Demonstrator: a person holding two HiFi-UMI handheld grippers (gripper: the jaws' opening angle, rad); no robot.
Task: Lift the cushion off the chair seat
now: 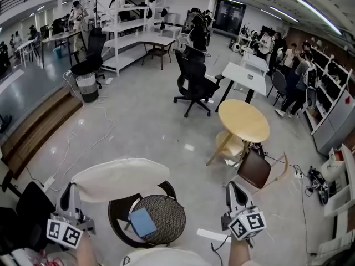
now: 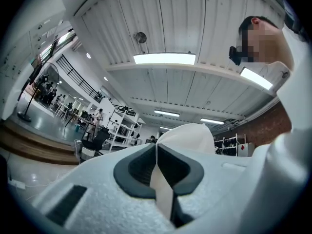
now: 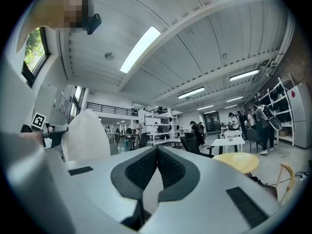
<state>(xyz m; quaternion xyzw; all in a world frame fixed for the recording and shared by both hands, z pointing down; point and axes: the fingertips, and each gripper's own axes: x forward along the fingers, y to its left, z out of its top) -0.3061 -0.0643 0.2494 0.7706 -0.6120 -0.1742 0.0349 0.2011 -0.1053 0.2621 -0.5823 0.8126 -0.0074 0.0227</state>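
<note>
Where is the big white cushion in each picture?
Head view: cushion lower left, by the chair.
Left gripper view: bottom middle, pinched by the left gripper.
Right gripper view: left side.
Shared landmark: the white shelves.

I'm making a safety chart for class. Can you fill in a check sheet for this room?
Surface: shiny grey floor; no worktable in use.
Job's things: white cushion lifted, off the chair's woven seat.
Clutter: blue pad lying on the seat.
Grippers: left gripper shut on the cushion's edge; right gripper shut, empty.
Cables: white cable trailing over the floor at left.
Surroundings: round yellow table, black office chair, people far right.
</note>
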